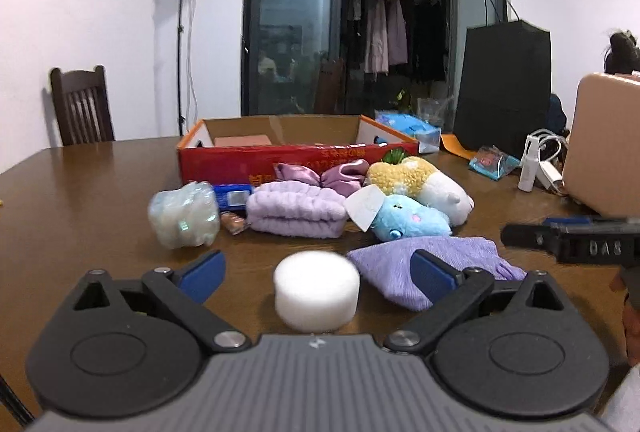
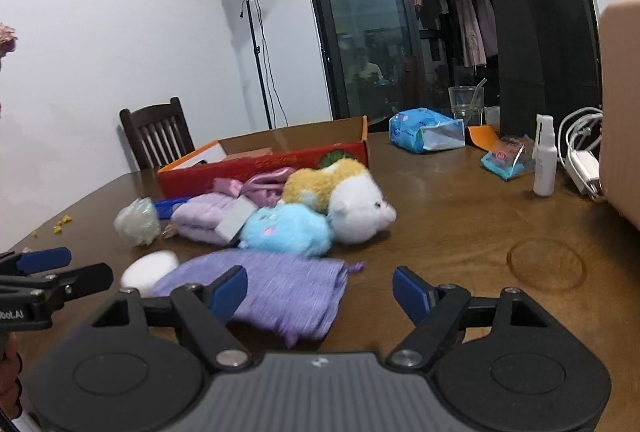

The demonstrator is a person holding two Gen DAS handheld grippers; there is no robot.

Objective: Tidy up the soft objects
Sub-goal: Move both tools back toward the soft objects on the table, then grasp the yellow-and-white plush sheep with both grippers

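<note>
Soft things lie on the wooden table in front of a red cardboard box (image 1: 280, 156). A white foam puck (image 1: 316, 290) sits between the fingers of my open left gripper (image 1: 318, 272), untouched. A purple cloth (image 1: 436, 268) lies to its right, under my open right gripper (image 2: 320, 290) in the right wrist view (image 2: 276, 292). Behind are a folded lilac towel (image 1: 296, 212), a blue plush (image 1: 412, 218), a yellow-and-white plush (image 1: 424, 184), a satin bow (image 1: 320, 172) and a pale mesh puff (image 1: 184, 218).
Right of the box are a blue tissue pack (image 2: 426, 130), a glass (image 2: 466, 104), a black bag (image 1: 504, 88), a white spray bottle (image 2: 545, 162), a charger with cable (image 2: 582, 156) and a tan case (image 1: 604, 148). A chair (image 1: 82, 106) stands at the far left edge.
</note>
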